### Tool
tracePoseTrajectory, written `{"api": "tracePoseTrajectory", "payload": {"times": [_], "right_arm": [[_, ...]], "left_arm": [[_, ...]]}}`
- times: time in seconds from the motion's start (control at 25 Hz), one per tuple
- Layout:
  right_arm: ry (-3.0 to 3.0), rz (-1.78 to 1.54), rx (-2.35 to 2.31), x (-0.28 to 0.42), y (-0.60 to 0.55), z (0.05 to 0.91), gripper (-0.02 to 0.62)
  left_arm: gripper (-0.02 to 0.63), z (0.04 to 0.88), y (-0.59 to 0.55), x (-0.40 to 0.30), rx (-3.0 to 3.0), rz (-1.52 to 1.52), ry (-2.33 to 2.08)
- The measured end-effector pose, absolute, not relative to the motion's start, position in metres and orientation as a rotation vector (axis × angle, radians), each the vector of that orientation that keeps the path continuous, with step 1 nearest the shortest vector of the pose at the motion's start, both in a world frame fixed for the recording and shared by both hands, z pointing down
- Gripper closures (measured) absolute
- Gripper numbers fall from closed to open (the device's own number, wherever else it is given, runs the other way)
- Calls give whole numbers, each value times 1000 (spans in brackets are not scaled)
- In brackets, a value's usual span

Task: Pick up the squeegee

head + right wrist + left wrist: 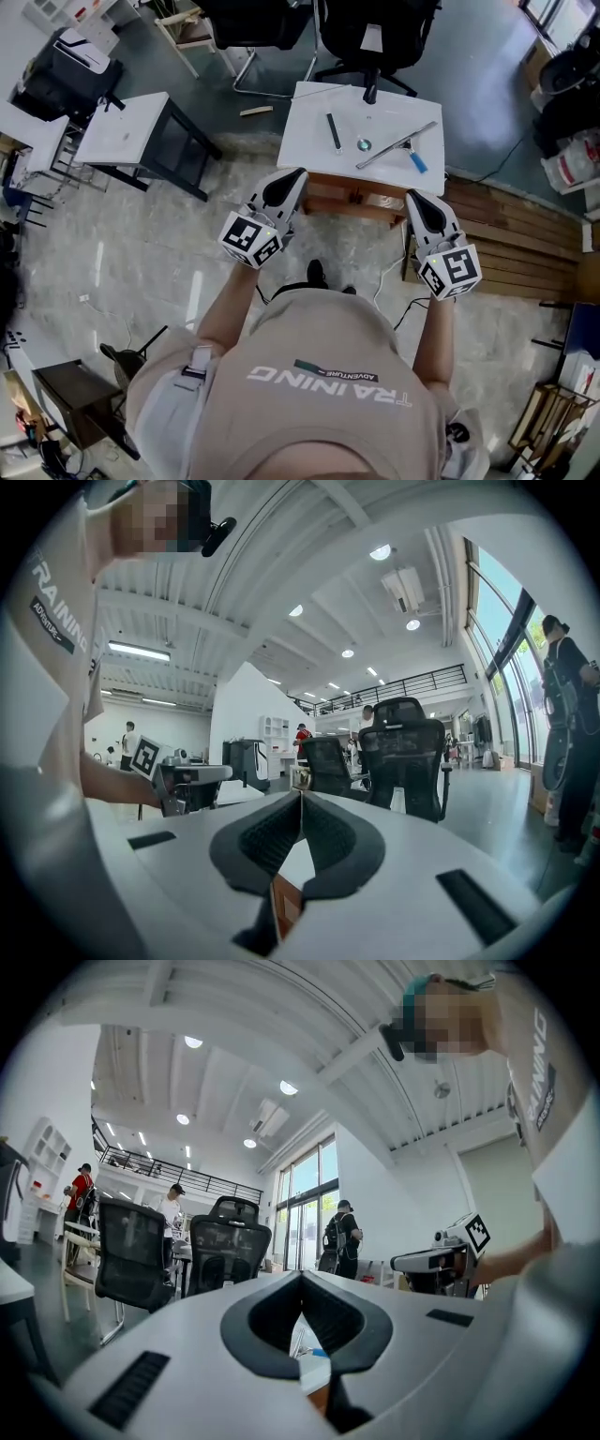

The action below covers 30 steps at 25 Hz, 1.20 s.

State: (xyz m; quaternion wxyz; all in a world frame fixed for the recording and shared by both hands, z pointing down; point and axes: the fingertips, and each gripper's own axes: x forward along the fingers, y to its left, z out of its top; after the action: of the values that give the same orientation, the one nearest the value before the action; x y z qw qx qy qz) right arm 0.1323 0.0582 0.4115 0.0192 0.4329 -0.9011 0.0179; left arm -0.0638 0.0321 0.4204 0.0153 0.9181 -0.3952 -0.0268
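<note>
The squeegee [397, 147], a long silver bar with a blue handle, lies at an angle on the right half of a small white table [309, 145] ahead of me. Both grippers are held level in front of my chest, short of the table's near edge and apart from the squeegee. My left gripper [298, 174] [301, 1276] has its jaws shut with nothing between them. My right gripper [413, 196] [301, 792] is likewise shut and empty. Each gripper view shows the other gripper off to the side.
A black pen [333, 131] and a small round object [364, 144] also lie on the table. Black office chairs [375, 37] stand behind it. A second white table [127, 127] is at the left and wooden planks [516, 234] at the right. People stand in the background.
</note>
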Motion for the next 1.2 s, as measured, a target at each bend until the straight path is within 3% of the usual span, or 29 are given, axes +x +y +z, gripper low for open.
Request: {"api": "tracePoseTrajectory", "payload": {"times": [0.64,1.2], "right_arm": [[-2693,43,1416,90,-14,411,563],[-2720,68,1375,102,-102,428,563]], "left_arm": [[595,447,-49,-98,2865,-17,-1143],[595,471,-130,-88,2819,2,-1175]]}}
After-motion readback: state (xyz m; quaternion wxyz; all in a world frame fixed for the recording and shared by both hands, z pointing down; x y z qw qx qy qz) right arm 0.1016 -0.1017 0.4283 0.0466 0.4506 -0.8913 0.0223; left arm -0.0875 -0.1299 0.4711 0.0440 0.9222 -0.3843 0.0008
